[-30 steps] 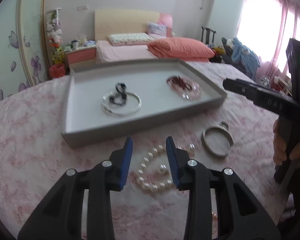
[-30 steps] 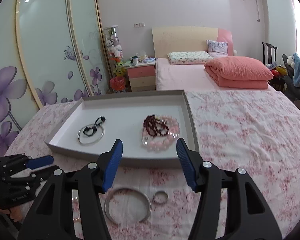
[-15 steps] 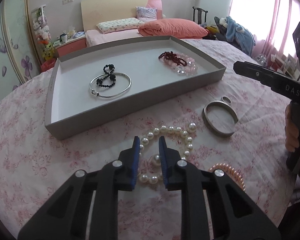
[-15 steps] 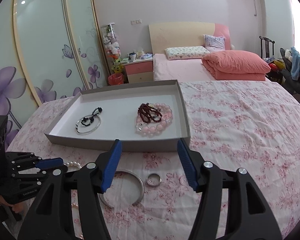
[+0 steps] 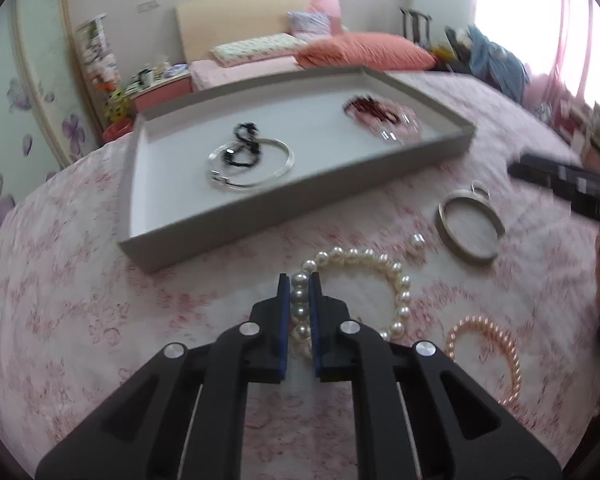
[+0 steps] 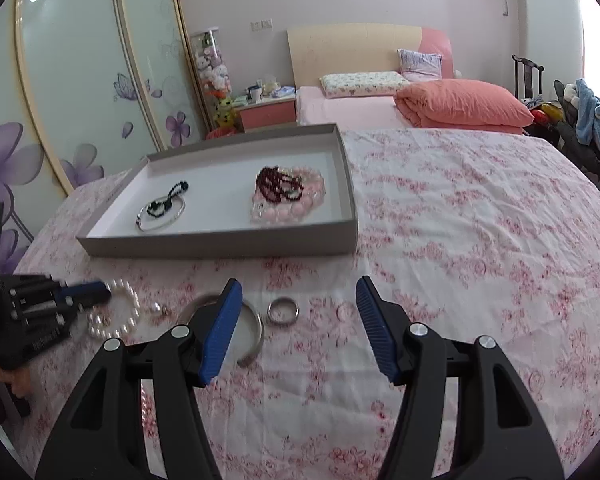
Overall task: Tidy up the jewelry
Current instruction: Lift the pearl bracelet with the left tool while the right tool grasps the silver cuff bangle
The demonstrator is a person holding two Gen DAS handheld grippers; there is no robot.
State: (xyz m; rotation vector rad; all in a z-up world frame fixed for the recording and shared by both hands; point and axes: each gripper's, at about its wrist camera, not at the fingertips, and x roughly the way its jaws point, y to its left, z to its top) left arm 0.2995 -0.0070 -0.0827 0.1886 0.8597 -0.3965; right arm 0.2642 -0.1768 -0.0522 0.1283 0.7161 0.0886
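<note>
White pearl bracelet lies on the pink floral bedsheet just in front of the grey tray; one side of its loop sits between the blue pads of the left gripper, whose jaws are pinched narrow right onto the pearls, so it's gripped. Rest of the loop curves off to the right on the sheet. A loose pearl piece lies just beyond it, and a pink-peach bead bracelet lies nearby to the right, apart from the white one

Further right on the sheet: silver bangle w/ a small silver ring just beside it. Right gripper hangs over these two, jaws about half wide, nothing between the pads; in its view the left finger overlaps the bangle, the ring shows in the gap

Inside the tray: thin silver bangle w/ a black bead string lying across it on the left side; dark red bead bracelet on top of a pale pink bead bracelet on the right side. Left-wrist view is motion-blurred
</note>
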